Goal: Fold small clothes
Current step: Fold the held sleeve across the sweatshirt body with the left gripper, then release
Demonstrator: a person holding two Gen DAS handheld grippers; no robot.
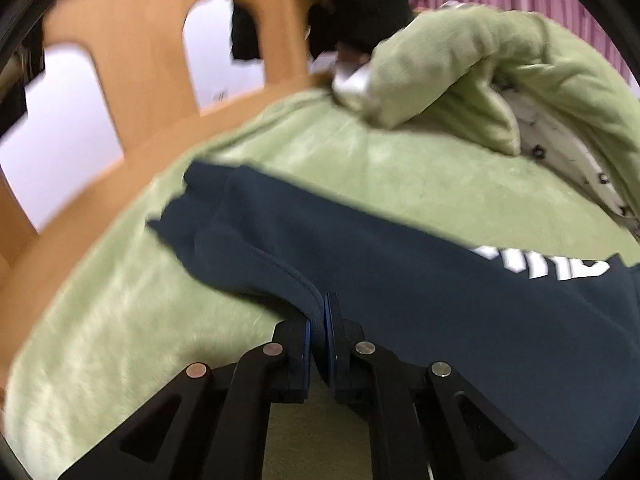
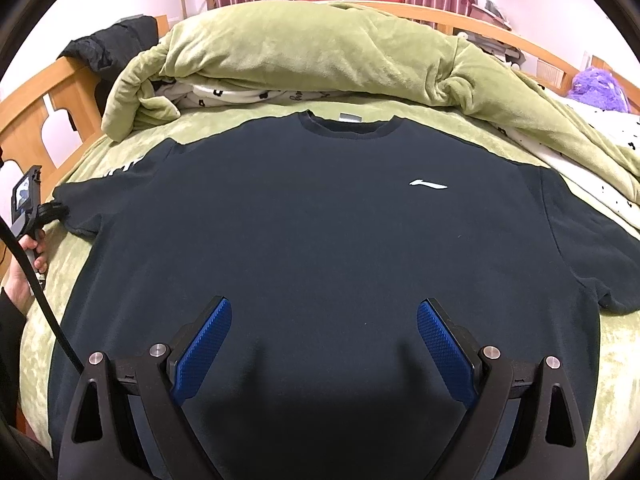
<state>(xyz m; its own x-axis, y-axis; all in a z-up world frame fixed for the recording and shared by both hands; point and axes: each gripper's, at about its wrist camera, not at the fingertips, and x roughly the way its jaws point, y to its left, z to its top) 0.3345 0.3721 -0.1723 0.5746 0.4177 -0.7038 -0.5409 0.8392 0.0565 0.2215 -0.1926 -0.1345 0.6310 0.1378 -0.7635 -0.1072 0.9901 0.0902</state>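
A dark navy T-shirt point(image 2: 312, 220) with a small white logo lies spread flat, front up, on a green bedspread point(image 2: 616, 364). My right gripper point(image 2: 324, 312) is open and empty, hovering over the shirt's lower middle. My left gripper point(image 1: 319, 312) is shut on the hem of the shirt's left sleeve point(image 1: 280, 256). In the right wrist view the left gripper point(image 2: 50, 210) sits at the sleeve end at the far left, held by a hand.
A rumpled green duvet point(image 2: 320, 52) with a white spotted lining is piled behind the collar. A wooden bed frame point(image 1: 120, 32) runs along the left side, with black clothing point(image 2: 108, 48) draped on it. A purple plush point(image 2: 600, 84) lies far right.
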